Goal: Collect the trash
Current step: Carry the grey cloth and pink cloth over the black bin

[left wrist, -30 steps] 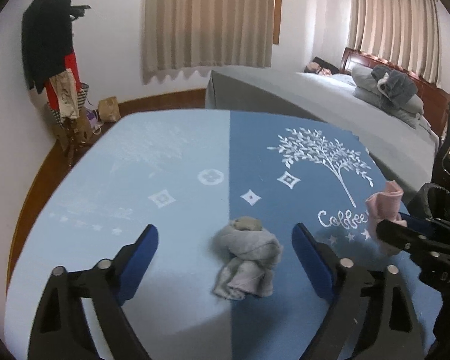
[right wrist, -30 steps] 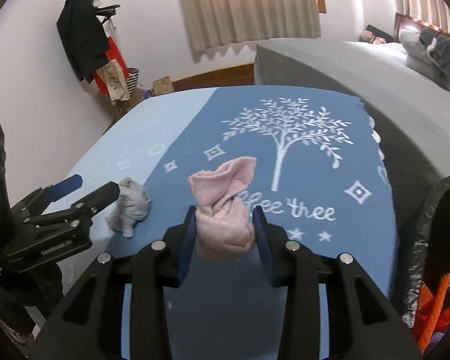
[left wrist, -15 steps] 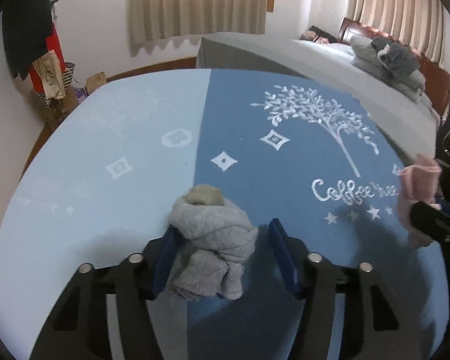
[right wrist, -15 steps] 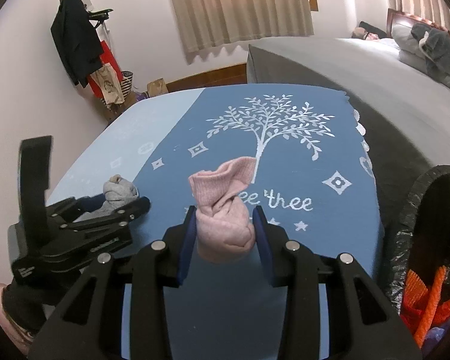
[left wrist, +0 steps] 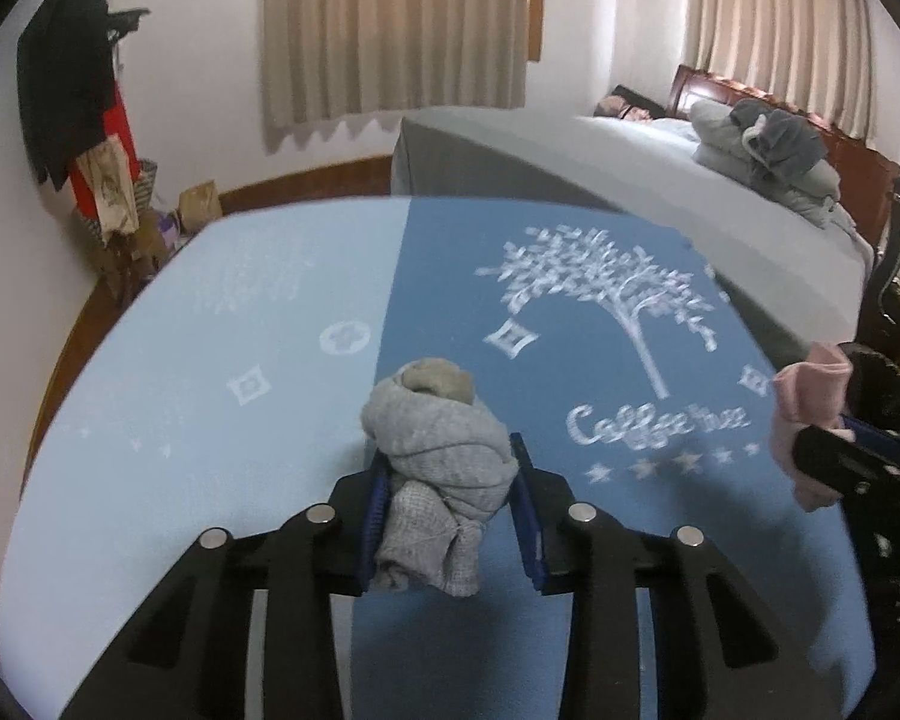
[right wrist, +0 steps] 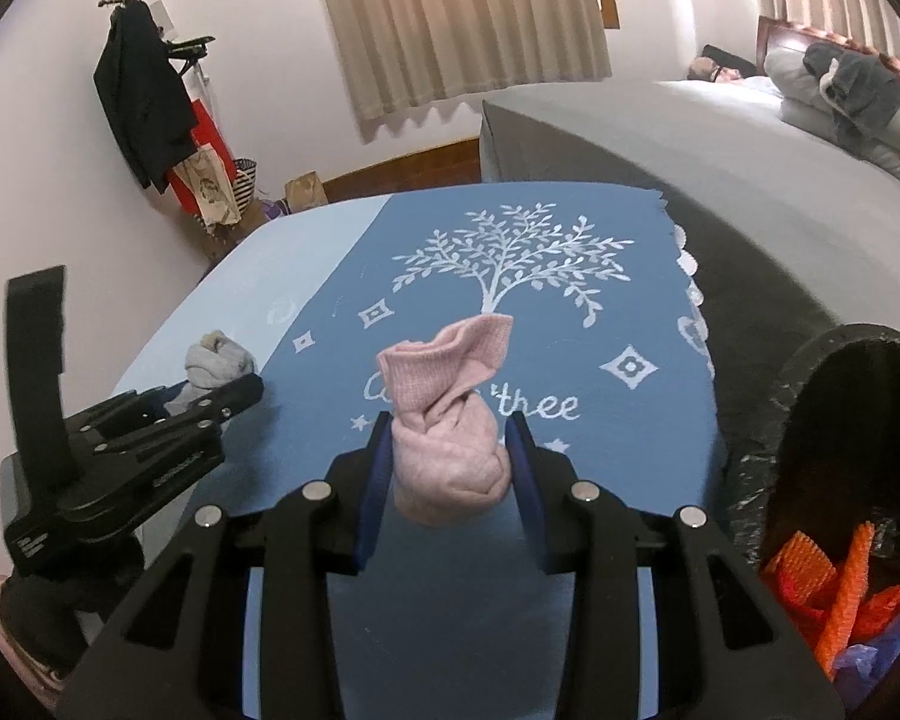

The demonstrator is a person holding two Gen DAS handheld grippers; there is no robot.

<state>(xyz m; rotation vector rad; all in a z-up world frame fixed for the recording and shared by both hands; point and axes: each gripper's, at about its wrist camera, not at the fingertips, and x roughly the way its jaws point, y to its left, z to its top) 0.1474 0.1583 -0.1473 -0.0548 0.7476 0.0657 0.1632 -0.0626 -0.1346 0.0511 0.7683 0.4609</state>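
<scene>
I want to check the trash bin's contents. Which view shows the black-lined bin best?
The right wrist view: the black-lined bin sits at its right edge, open, with orange netting inside. The left wrist view shows nothing clearly identifiable as the bin.

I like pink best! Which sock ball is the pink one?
The pink sock ball is the one pinched in the right hand-held gripper, near the bin. The other, in the left hand-held gripper, is grey.
</scene>
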